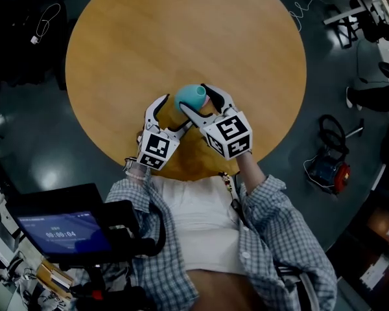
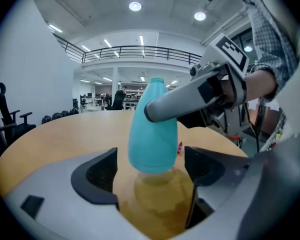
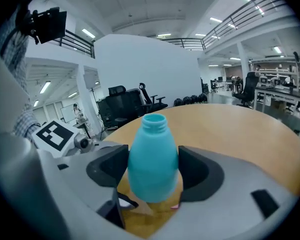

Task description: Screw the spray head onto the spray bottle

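Bottle (image 3: 152,156) clamped upright in my right gripper (image 3: 153,171) over the table (image 1: 181,31), my left gripper (image 2: 150,170) jaws spread wide either side, not touching.

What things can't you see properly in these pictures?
Spray head: in no view; the pink speck behind the bottle is too small to name.
Bottle's shoulder: left gripper view, a finger of the right gripper covers it.
Bottle's bottom: head view, hidden under its own top and the right gripper.
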`<state>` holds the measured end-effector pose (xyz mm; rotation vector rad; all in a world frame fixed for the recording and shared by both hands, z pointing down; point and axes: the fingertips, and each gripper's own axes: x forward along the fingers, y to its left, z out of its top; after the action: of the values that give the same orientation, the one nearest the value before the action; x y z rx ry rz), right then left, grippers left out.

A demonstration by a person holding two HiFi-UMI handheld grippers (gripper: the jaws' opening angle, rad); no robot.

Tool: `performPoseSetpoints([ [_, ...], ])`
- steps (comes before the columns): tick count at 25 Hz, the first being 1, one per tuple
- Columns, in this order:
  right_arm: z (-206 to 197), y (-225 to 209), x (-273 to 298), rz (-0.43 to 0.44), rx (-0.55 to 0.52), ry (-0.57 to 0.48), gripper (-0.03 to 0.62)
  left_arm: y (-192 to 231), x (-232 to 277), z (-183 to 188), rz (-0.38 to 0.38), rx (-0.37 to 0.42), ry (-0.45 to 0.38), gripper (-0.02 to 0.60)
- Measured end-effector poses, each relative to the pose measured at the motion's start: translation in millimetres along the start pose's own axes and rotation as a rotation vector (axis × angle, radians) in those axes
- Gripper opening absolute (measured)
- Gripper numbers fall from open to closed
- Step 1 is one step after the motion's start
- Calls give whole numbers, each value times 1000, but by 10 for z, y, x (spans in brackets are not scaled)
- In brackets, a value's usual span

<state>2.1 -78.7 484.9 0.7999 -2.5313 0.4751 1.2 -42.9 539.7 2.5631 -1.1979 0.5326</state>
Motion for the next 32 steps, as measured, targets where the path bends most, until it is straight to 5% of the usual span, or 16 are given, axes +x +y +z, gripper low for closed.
performPoseSetpoints([
  [8, 16, 331, -45, 79, 49, 4, 308, -75, 64, 38, -20, 39, -12, 410],
  [13, 15, 322, -58, 102, 81, 5, 307, -64, 50, 47, -27, 103, 4, 410],
  [20, 91, 343, -83, 99, -25, -63, 307, -33, 47, 122, -25, 90, -29, 410],
  [25, 14, 217, -234, 112, 45, -48, 307, -112, 68, 100, -42, 112, -19, 410],
  [28, -29, -33, -415, 60, 108, -53, 307, -146, 82, 105, -48, 106, -22, 410],
  [32, -303, -629, -598, -119, 95, 44, 307, -103, 53, 92, -34, 78, -33, 410],
])
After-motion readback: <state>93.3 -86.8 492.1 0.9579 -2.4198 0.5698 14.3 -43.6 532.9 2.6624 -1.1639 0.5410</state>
